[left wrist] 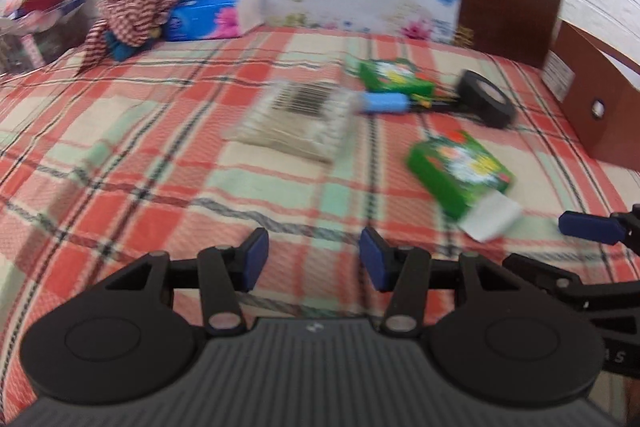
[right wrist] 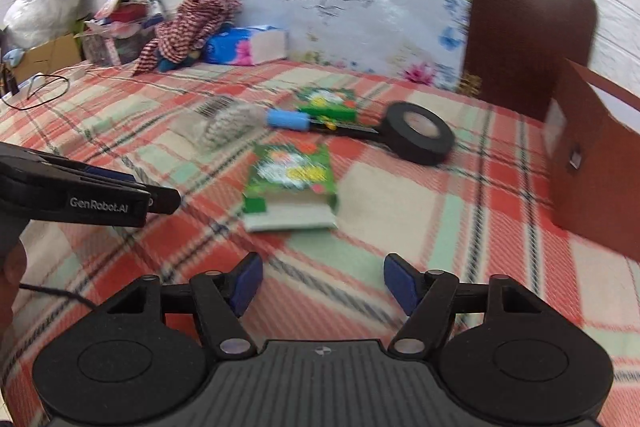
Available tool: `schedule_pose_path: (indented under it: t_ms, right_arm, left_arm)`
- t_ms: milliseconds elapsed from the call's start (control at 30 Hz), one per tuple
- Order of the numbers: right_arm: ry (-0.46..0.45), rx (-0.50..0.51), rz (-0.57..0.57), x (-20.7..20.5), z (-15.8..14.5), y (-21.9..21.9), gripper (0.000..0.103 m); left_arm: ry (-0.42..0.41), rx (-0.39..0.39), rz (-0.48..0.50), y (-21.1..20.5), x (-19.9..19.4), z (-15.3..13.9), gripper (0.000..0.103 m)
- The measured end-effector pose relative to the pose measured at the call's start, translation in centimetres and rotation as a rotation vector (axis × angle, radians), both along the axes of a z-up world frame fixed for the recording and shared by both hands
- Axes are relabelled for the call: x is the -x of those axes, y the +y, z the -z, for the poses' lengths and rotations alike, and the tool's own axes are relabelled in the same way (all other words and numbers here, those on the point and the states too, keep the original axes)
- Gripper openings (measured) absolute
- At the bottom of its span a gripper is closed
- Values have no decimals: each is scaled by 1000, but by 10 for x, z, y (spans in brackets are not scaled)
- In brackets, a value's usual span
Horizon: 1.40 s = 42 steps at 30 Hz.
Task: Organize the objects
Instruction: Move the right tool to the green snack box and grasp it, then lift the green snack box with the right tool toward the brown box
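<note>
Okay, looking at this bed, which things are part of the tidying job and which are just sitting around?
To organize:
- near green carton with open white flap
- far green carton
- black tape roll
- blue-handled tool
- clear packet of cotton swabs
- brown cardboard box, probably the bin

Just lying about:
- red striped cloth
- blue tissue pack
- floral pillow

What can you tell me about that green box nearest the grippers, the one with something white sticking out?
The near green box is a small cardboard-looking carton printed with white and yellow flowers, though blur hides the details. It lies flat on the plaid blanket, with its open end toward the cameras. A white inner piece sticks out of that end; what it is cannot be told. Nothing but the blanket touches the box, and it lies apart from the black tape roll behind it.
</note>
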State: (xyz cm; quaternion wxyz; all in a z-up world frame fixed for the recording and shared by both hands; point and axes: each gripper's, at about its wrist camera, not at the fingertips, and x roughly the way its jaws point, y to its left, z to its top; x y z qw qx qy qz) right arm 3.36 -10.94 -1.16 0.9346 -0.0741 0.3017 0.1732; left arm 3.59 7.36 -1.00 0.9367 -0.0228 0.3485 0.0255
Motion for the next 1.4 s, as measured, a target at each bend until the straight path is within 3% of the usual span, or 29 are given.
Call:
schedule_pose_path:
  t_ms: [67,200,300,367,400,433,667,867,1100,1400]
  right_arm:
    - [-28,1,-39,-10,-2,12,79]
    - [-33,28,-55,-36,4,30,80]
    - [23,-61,-29,-51,7,21,80]
    - [20,-72,-20,-50,7,19,74]
    - [12,-68,-21,-47,8,20,64]
    - [4,-61,-26,-44,8,20,61]
    - [-18,-7,-25,-22,6,5,60]
    - [-23,36,63,5,4,-35,60]
    - [7,13,278,28,4,-102,61]
    - [-14,19,304,35,8,-115,64]
  left_arm:
    - [-25,2,-21,11,-2,3,54]
    - [-95,25,-15,23,4,10,54]
    - [-116,34,-14,24,6,12,56]
    - [-119,27,-5,21,7,12,61]
    - [-118,16,2,19,5,13,63]
    - [-116,3,8,16,4,13,64]
    - [-112,-28,9,9,3,14,66]
    - [-111,-43,9,7,3,14,66]
    - [-108,-60,9,5,3,14,66]
    - [-91,-108,-4,-3,1,12,67]
